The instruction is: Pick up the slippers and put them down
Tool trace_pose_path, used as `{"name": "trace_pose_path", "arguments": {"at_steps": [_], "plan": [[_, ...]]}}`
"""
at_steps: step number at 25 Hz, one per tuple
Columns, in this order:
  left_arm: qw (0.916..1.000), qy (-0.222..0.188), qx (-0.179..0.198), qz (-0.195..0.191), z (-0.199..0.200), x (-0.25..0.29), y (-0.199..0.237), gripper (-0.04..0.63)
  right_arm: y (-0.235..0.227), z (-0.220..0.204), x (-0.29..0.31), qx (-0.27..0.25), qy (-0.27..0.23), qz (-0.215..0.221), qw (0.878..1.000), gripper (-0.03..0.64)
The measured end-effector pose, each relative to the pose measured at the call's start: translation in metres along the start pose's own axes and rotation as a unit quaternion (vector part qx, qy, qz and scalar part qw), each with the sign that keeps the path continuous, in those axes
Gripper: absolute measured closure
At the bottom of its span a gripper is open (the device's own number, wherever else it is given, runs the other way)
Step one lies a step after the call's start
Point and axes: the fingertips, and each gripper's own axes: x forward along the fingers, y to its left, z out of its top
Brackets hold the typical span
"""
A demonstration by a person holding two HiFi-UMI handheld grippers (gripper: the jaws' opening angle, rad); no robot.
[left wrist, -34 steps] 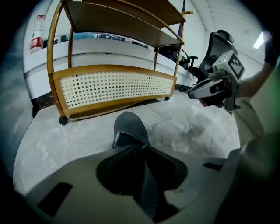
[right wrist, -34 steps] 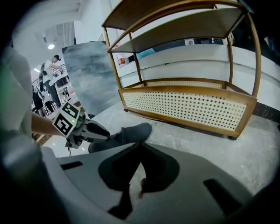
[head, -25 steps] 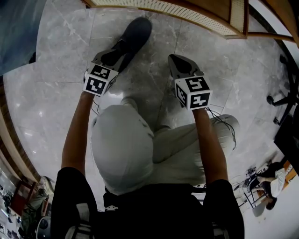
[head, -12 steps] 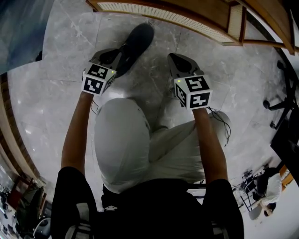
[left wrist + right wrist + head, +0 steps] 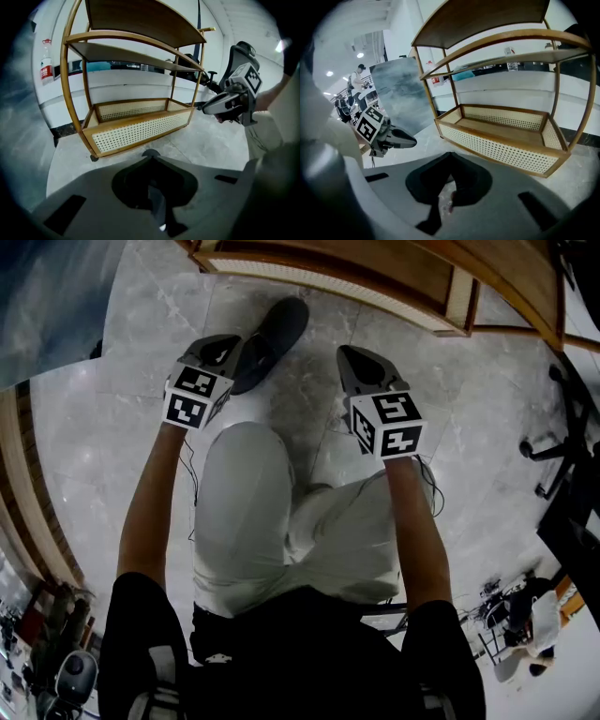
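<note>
**Dark grey slipper on the floor, both grippers empty**

The dark grey slipper (image 5: 272, 326) lies on the grey marble floor (image 5: 141, 427).

Nearest, both bare forearms reach forward on either side of the person's light grey trouser legs (image 5: 248, 512). Both grippers slant forward and down.

The left gripper (image 5: 225, 345) has just been closing. Its jaws now meet at the tip with nothing between them. The right gripper (image 5: 349, 360) is likewise closed and empty.

The slipper's heel end shows just beside the left gripper's tip, and its toe points towards the shelf. Bare marble lies open to its left and between the two grippers.

Beyond, the cane-panelled bottom tray of the curved wooden shelf unit (image 5: 375, 282) bounds the far side. A black chair base (image 5: 553, 446) stands well apart on the right.
</note>
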Motion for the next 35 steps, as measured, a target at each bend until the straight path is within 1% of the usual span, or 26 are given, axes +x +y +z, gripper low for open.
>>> {"name": "trace_pose_path", "arguments": {"at_steps": [3,6,9,11,13,16,20,25,28,31,35], "plan": [[0.9999,0.005,0.002,-0.009,0.026,-0.019,-0.012,0.588,0.004,0.021,-0.025,0.004,-0.003,-0.001,1.000,0.618],[0.9997,0.000,0.019,-0.013,0.054,-0.038,-0.021,0.588,0.006,0.040,-0.054,0.019,-0.002,-0.004,1.000,0.619],[0.9992,0.010,0.019,-0.033,0.085,-0.068,-0.035,0.588,0.011,0.065,-0.088,0.029,-0.003,-0.014,0.999,0.619],[0.9991,0.007,0.019,-0.037,0.108,-0.090,-0.042,0.588,0.016,0.084,-0.114,0.032,-0.008,-0.021,0.999,0.618],[0.9991,-0.002,0.020,-0.038,0.133,-0.112,-0.050,0.589,0.020,0.102,-0.140,0.032,-0.006,-0.031,0.999,0.618],[0.9989,-0.024,0.031,-0.027,0.172,-0.146,-0.054,0.588,0.023,0.137,-0.177,0.036,-0.007,-0.043,0.998,0.619],[0.9980,-0.047,0.032,-0.026,0.231,-0.203,-0.065,0.589,0.038,0.191,-0.225,0.032,-0.015,-0.045,0.998,0.620],[0.9952,-0.076,0.051,-0.033,0.312,-0.268,-0.085,0.588,0.055,0.264,-0.285,0.013,-0.031,-0.056,0.998,0.620],[0.9941,-0.088,0.049,-0.041,0.353,-0.310,-0.091,0.588,0.065,0.306,-0.321,0.013,-0.037,-0.064,0.997,0.619],[0.9934,-0.094,0.052,-0.040,0.389,-0.348,-0.096,0.588,0.073,0.344,-0.355,0.014,-0.046,-0.068,0.997,0.620],[0.9927,-0.105,0.047,-0.037,0.432,-0.395,-0.102,0.588,0.085,0.384,-0.395,0.012,-0.053,-0.075,0.996,0.620]]}}
